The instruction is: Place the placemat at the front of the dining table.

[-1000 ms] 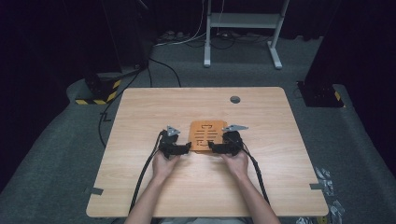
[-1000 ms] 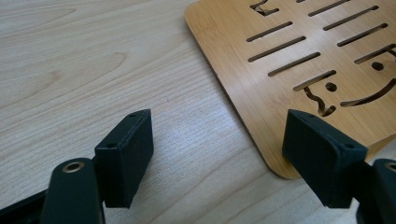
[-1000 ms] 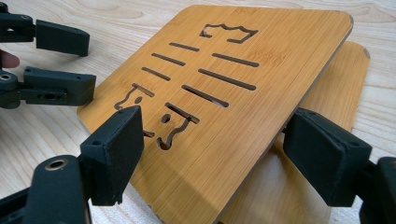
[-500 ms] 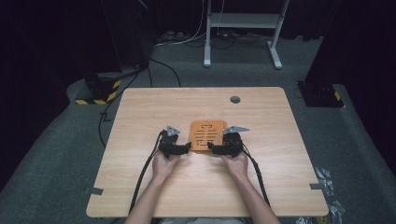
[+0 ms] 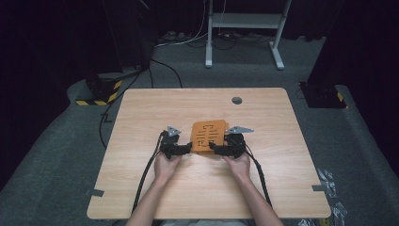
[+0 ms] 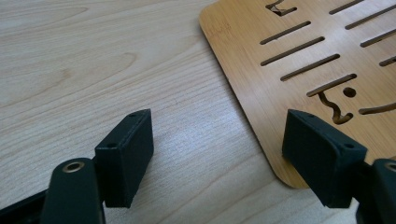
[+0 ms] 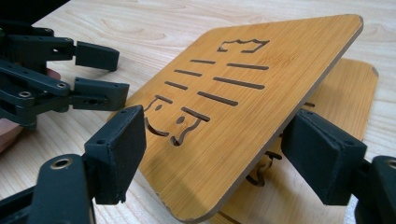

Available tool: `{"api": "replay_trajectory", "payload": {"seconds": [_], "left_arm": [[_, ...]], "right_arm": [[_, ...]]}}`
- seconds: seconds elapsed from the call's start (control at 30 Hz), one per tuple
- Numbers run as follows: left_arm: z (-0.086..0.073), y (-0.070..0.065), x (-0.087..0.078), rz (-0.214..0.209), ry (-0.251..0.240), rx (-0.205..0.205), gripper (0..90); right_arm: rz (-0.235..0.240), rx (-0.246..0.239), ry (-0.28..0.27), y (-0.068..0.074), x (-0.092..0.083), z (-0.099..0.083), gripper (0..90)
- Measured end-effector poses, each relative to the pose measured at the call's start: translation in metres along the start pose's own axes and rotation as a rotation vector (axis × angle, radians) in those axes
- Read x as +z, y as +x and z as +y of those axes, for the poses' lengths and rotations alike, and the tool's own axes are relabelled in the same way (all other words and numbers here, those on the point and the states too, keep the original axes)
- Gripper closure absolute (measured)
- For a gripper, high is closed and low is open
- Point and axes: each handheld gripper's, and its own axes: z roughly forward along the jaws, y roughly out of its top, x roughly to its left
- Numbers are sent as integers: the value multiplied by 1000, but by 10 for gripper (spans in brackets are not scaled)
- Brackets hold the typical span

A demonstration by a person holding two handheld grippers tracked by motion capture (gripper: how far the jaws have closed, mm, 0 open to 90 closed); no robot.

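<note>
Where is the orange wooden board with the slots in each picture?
High view: the board lies mid-table between both grippers.
Left gripper view: upper right, flat on the table.
Right gripper view: centre, its top panel tilted up.
Shared landmark: the wavy cut-out beside the slots.

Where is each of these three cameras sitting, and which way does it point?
High view: above the person's side, looking forward and down on the table; forearms, both hands, left gripper and right gripper show.
Left gripper view: rides the left gripper, looking low across the table at the board's corner; its own two jaws show.
Right gripper view: rides the right gripper, facing the tilted top board; its own jaws show, the left gripper beyond.
All share the slotted board.
</note>
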Motion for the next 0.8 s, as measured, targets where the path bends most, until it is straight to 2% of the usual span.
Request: {"api": "replay_trajectory", "payload": {"seconds": [0.37, 0.63, 0.8], "left_arm": [[0, -2, 0, 5, -3, -13, 246], [3, -2, 4, 0, -3, -13, 246], [3, -2, 4, 2, -2, -11, 246]], "right_arm": [[-18, -10, -10, 4, -5, 6, 261], [1, 5, -32, 4, -10, 9, 274], [1, -4, -51, 7, -11, 13, 274]]}}
